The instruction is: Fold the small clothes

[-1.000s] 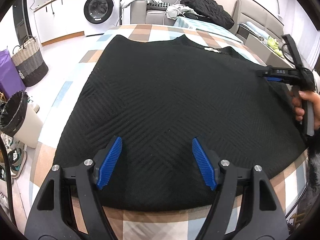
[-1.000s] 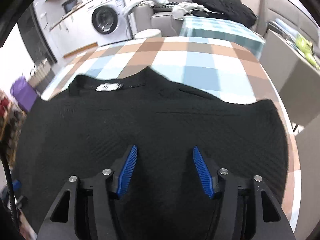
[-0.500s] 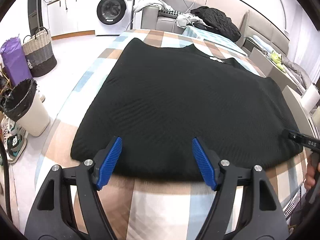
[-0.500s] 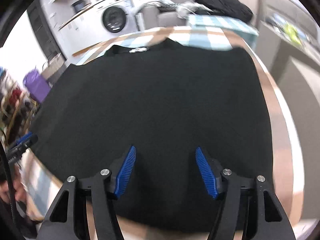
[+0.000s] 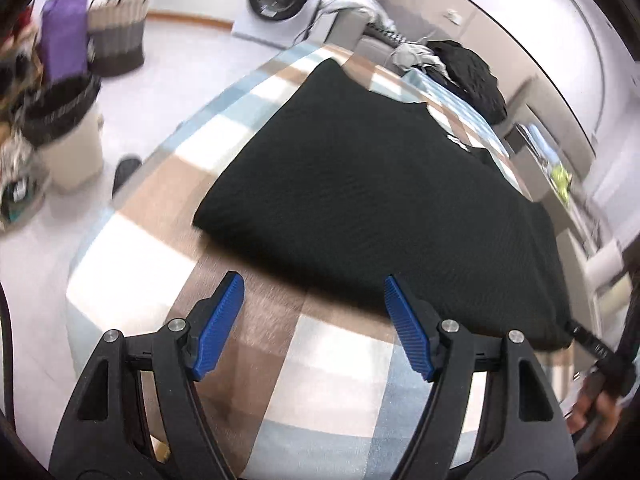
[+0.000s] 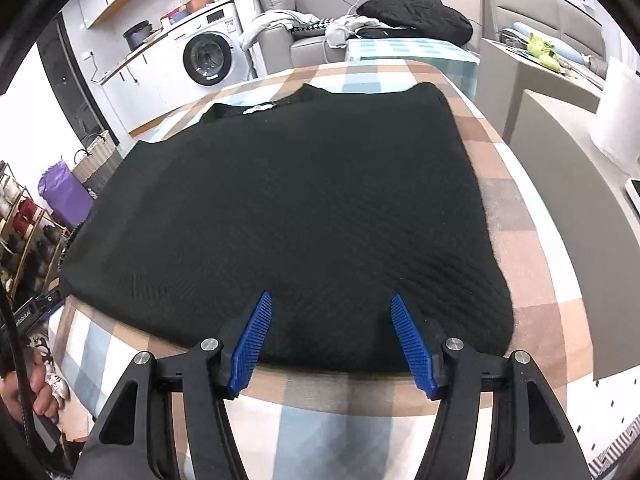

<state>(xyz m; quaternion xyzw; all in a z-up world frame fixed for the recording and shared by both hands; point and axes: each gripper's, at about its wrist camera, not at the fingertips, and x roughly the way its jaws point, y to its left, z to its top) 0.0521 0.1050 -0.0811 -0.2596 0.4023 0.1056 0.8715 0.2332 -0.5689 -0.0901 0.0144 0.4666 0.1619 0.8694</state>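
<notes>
A black knit top (image 5: 380,184) lies flat on the checked tablecloth (image 5: 340,376), collar and white label at the far end; it also shows in the right wrist view (image 6: 288,216). My left gripper (image 5: 312,320) is open and empty, hovering over bare cloth just short of the top's near hem. My right gripper (image 6: 332,336) is open and empty, its blue fingertips (image 6: 404,320) over the near hem close to the right corner. The right gripper's body shows at the right edge of the left wrist view (image 5: 600,354).
A washing machine (image 6: 208,58), sofa with a pile of clothes (image 6: 412,16) and a second checked table (image 6: 408,50) stand beyond. A bin (image 5: 64,128), basket (image 5: 118,36) and purple bag (image 5: 66,42) are on the floor to the left. A grey cabinet (image 6: 568,160) stands to the right.
Both grippers have drawn back toward the near edge of the table, from over the top to its near hem. The left view has swung left. Both stay open.
</notes>
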